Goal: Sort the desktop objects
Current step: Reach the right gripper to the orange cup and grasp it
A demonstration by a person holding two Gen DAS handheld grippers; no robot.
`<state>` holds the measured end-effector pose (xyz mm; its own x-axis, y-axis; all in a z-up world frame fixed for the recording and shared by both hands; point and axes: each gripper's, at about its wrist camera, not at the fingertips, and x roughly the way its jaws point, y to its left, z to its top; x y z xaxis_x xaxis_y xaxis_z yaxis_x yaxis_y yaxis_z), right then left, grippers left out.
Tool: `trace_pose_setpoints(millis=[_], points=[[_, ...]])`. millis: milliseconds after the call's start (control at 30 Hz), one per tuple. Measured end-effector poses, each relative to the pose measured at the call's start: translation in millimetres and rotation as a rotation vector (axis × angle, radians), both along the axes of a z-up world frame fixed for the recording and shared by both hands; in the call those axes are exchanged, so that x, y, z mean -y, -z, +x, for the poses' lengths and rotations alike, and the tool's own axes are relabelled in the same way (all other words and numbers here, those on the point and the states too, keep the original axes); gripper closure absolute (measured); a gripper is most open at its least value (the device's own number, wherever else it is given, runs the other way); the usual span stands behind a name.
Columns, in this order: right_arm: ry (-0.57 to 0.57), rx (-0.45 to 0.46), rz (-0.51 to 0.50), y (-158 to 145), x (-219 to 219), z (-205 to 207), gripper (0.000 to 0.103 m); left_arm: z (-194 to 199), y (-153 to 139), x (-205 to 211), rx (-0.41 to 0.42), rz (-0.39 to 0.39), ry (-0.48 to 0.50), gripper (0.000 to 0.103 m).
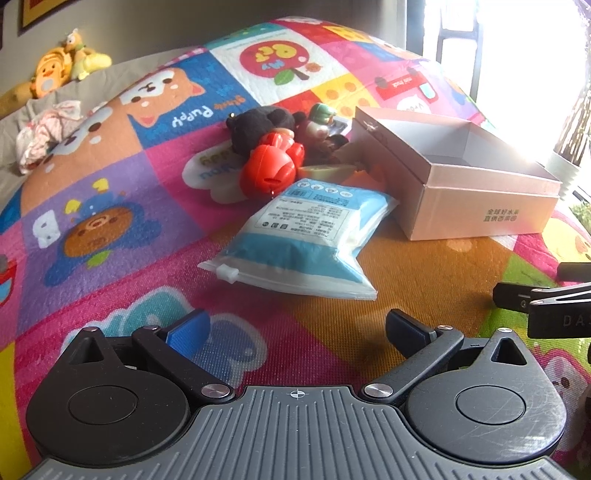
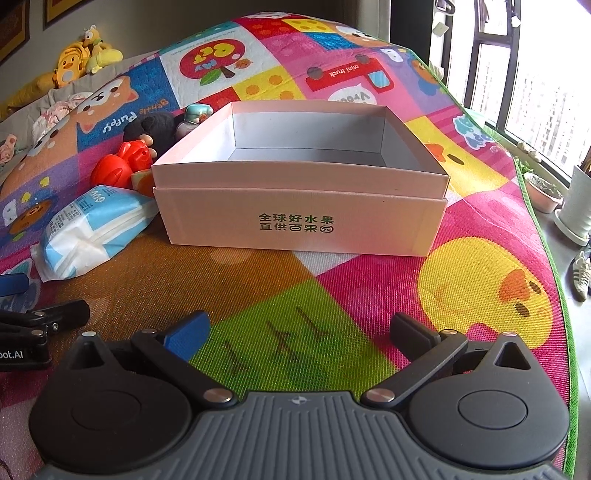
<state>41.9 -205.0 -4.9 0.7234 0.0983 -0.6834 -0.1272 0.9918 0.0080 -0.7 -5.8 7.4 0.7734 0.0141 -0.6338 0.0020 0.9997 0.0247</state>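
Claws both stand wide apart and hold nothing: the left claw [image 1: 297, 332] hovers over the colourful play mat [image 1: 110, 221], the right claw [image 2: 301, 334] over its green patch. Just ahead of the left claw lies a blue-and-white wipes pack [image 1: 306, 236], one corner touching the open pink box [image 2: 299, 206]. Behind the pack a red plastic toy [image 1: 271, 168], a black plush [image 1: 258, 125] and small figurines [image 1: 319, 120] crowd beside the box's left wall. Nothing is visible inside the box.

I see a bright window [image 2: 532, 92] at upper right, framed pictures [image 2: 22, 22] on the wall upper left, flowerpots [image 2: 543, 192] below the window.
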Motion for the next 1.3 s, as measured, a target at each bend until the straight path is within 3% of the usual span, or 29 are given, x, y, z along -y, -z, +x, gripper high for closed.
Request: trace_pose_setpoints(millis=[67,167,267,367,500,567,633,700,733,800,867,933,1100,1167,1233,1300], points=[[-0.001,0.000,0.001,0,0,0,0.000,-5,-8,6,0.084,0.048,0.020,0.000],[-0.001,-0.001,0.001,0,0,0,0.000,-4,-14,22,0.178,0.204,0.060,0.000],[-0.004,-0.004,0.008,0,2,0,0.000,17,-11,25,0.133,0.294,0.090,0.000],[-0.016,-0.012,0.006,0,3,2,0.000,31,-10,9,0.131,0.354,0.007,0.000],[-0.018,-0.006,-0.004,-1,1,1,0.000,41,-10,-36,0.139,0.423,-0.233,0.000],[-0.042,-0.004,-0.002,-1,-1,2,0.000,38,-14,-65,0.111,0.342,-0.293,0.000],[-0.111,0.005,-0.006,-3,-7,2,0.000,29,-18,-89,0.099,0.211,-0.304,0.000],[-0.185,0.109,-0.063,-11,-24,-9,0.000,15,-19,-102,0.092,0.107,-0.273,0.000],[-0.227,0.180,-0.114,-17,-37,-16,0.004,10,-18,-104,0.087,0.074,-0.255,0.000],[-0.333,0.307,-0.240,-29,-67,-28,0.022,-1,-14,-106,0.088,0.029,-0.225,0.000],[-0.400,0.375,-0.366,-34,-97,-28,0.044,-7,-10,-105,0.087,-0.003,-0.208,0.000],[-0.459,0.385,-0.469,-35,-128,-13,0.056,-10,-6,-102,0.086,-0.021,-0.195,0.000],[-0.483,0.299,-0.600,-15,-170,32,0.063,-14,-6,-99,0.116,-0.019,-0.192,0.000],[-0.490,0.289,-0.643,-7,-179,38,0.071,-14,-6,-99,0.121,-0.021,-0.188,0.000],[-0.501,0.284,-0.664,-2,-184,40,0.081,-14,-6,-100,0.120,-0.032,-0.188,0.000],[-0.514,0.286,-0.633,-8,-182,33,0.082,-15,-6,-102,0.122,-0.042,-0.194,0.000]])
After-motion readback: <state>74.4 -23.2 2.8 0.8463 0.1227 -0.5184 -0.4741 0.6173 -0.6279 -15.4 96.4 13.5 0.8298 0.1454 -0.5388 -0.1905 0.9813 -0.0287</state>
